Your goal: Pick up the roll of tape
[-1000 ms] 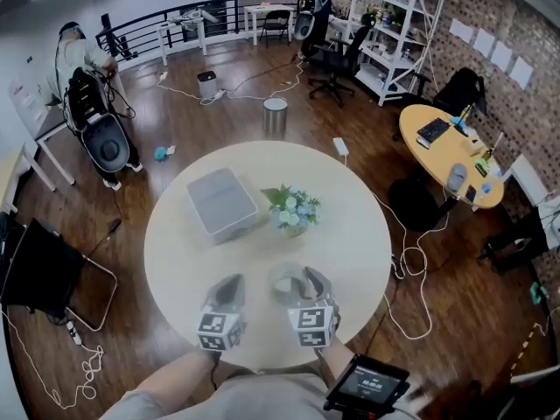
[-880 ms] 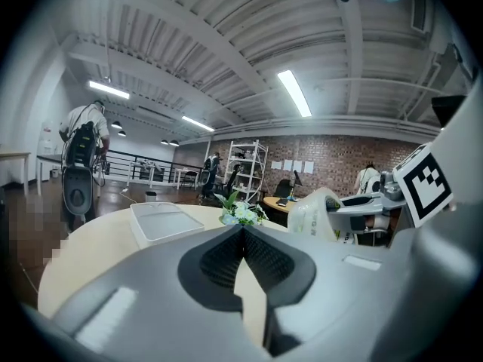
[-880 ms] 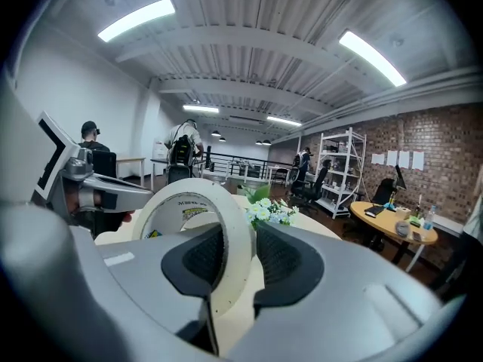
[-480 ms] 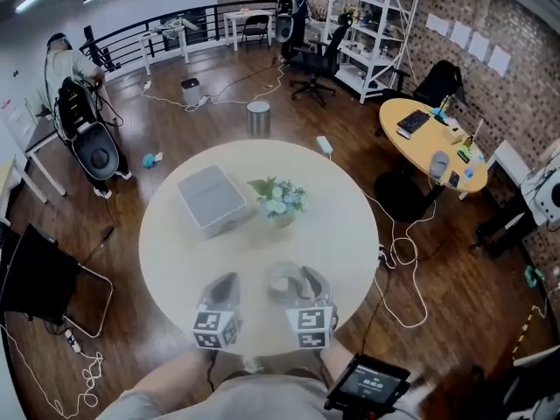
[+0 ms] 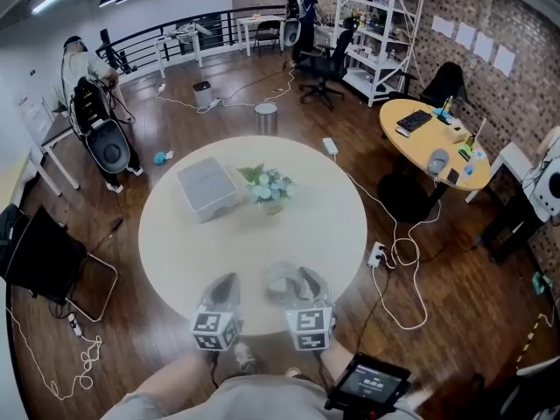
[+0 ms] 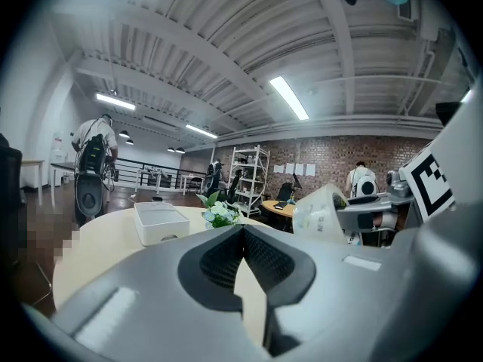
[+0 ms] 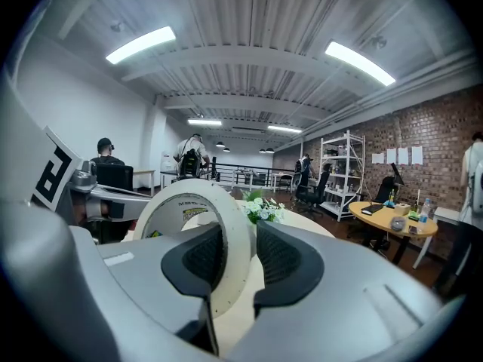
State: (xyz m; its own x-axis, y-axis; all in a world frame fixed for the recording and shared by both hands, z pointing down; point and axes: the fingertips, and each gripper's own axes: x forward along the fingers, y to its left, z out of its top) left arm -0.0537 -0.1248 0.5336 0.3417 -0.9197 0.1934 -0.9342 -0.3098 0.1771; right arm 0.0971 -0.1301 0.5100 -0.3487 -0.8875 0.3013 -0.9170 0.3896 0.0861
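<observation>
On the left, the left gripper [image 5: 226, 289] hung over the near edge of the round table [image 5: 166, 234]. Its fingers [image 6: 219, 259] were pressed together with nothing between them. Just to its right, the roll of tape [image 5: 282, 280] stood on edge in the right gripper [image 5: 296, 283]. That gripper's fingers [image 7: 283, 259] were clamped across the roll's wall, one inside the ring and one outside. Over the last second that hold had not altered, but both grippers had drawn back together toward the person. The white box [image 5: 207, 186] and the flowers [image 5: 265, 185] now lay farther up the table from them than before. In the right gripper view the roll appeared to ride above the table rather than rest on it. The pick-up therefore seemed as good as done, with only the hold to keep.
</observation>
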